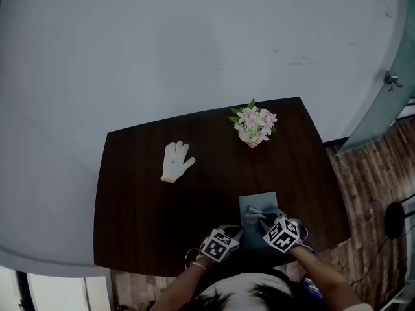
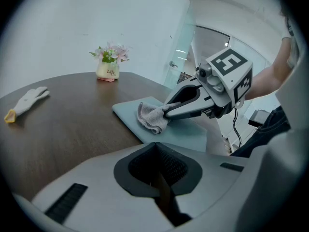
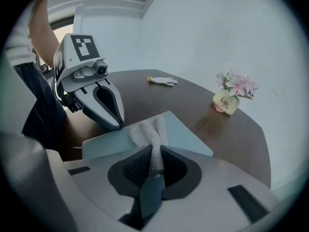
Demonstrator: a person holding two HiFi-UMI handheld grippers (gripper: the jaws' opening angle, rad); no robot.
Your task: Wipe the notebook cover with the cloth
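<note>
A teal notebook [image 1: 266,203] lies flat near the table's front edge. A grey cloth [image 1: 254,212] is bunched on its cover. My right gripper [image 1: 260,219] is shut on the cloth, whose tail runs back between the jaws [image 3: 154,163]. In the left gripper view the right gripper [image 2: 167,111] presses the cloth [image 2: 149,118] onto the notebook [image 2: 188,132]. My left gripper [image 1: 237,230] is shut with nothing in it. In the right gripper view the left gripper [image 3: 117,124] is at the left edge of the notebook [image 3: 183,134]; I cannot tell whether they touch.
A white glove [image 1: 176,161] lies on the dark wooden table [image 1: 142,219] to the left. A small pot of pink flowers [image 1: 255,125] stands at the back edge. A grey wall rises behind, and a glass panel [image 1: 382,102] stands on the right.
</note>
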